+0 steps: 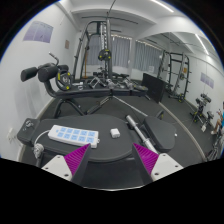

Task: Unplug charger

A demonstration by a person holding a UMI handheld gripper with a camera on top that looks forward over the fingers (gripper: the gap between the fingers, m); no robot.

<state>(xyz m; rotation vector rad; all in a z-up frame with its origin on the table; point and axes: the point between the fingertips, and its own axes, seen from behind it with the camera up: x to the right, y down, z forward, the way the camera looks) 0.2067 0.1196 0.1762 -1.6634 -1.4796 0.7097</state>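
Two pink pads [72, 160] mark the tool [110, 162] at the near edge, its fingers spread wide with nothing between them. Just ahead lies a dark round bench [100, 160]; on it, beyond the left finger, rests a white power strip [72, 134] with a cord trailing off, and beyond the right finger sits a small white block [115, 132] — possibly the charger. Farther off stand gym machines [100, 60] and a weight bench [95, 93] before bright windows [125, 50].
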